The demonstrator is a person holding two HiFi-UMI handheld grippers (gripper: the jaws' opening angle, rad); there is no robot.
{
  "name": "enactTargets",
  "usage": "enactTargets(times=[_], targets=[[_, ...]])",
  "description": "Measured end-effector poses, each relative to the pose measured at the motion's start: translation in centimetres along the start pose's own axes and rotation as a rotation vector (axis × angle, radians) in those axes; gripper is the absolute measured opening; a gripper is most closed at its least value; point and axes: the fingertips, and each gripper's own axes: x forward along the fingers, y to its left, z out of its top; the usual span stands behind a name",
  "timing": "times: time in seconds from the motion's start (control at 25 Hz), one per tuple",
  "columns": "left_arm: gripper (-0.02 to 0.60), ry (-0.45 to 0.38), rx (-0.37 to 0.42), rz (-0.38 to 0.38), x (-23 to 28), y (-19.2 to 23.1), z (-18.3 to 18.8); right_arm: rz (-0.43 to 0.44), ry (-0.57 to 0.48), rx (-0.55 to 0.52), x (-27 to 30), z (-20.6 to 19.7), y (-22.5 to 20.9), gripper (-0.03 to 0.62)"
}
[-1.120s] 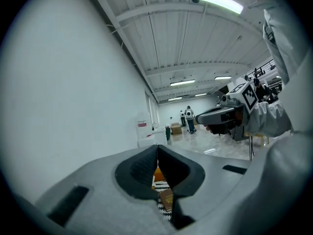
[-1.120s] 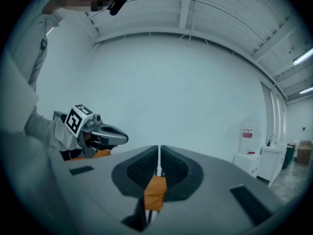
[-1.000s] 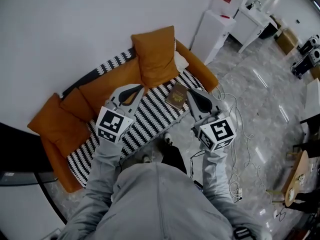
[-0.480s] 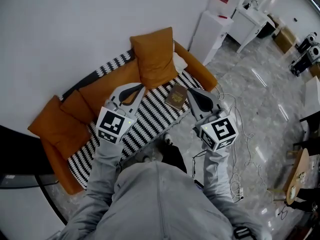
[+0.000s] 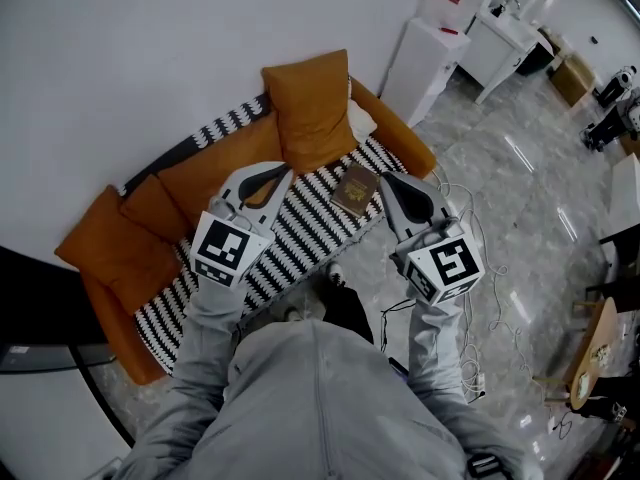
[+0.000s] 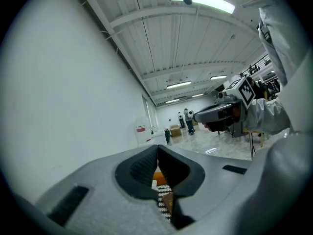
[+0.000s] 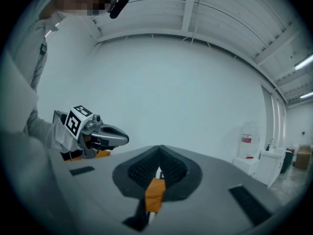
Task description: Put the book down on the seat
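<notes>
A small brown book (image 5: 354, 190) lies flat on the black-and-white striped seat (image 5: 300, 233) of an orange sofa, free of both grippers. My left gripper (image 5: 283, 172) hovers shut and empty over the seat, left of the book. My right gripper (image 5: 386, 177) hangs shut and empty just right of the book, above the seat's front edge. In the left gripper view the jaws (image 6: 157, 148) meet at the tip, and a sliver of the book (image 6: 167, 202) shows below them. The right gripper view shows its jaws (image 7: 159, 148) shut, with orange sofa fabric (image 7: 155, 192) behind.
Orange cushions (image 5: 312, 108) lean along the sofa back by the white wall. A white cabinet (image 5: 425, 63) stands at the sofa's right end. Cables (image 5: 482, 268) trail over the marble floor. A round wooden table (image 5: 592, 358) sits far right. My shoes (image 5: 332, 278) stand before the sofa.
The right gripper has drawn slightly up and to the right, away from the book. The book stays on the seat. The left gripper has hardly moved.
</notes>
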Motion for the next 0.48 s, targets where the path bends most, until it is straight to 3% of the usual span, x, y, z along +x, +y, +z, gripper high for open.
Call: enactTargets(times=[0.48], targets=[[0.025,-0.022,0.01,-0.014,0.26,-0.38,1.04,-0.001,0.005,-0.023,-0.22,0.24,0.06,0.026]])
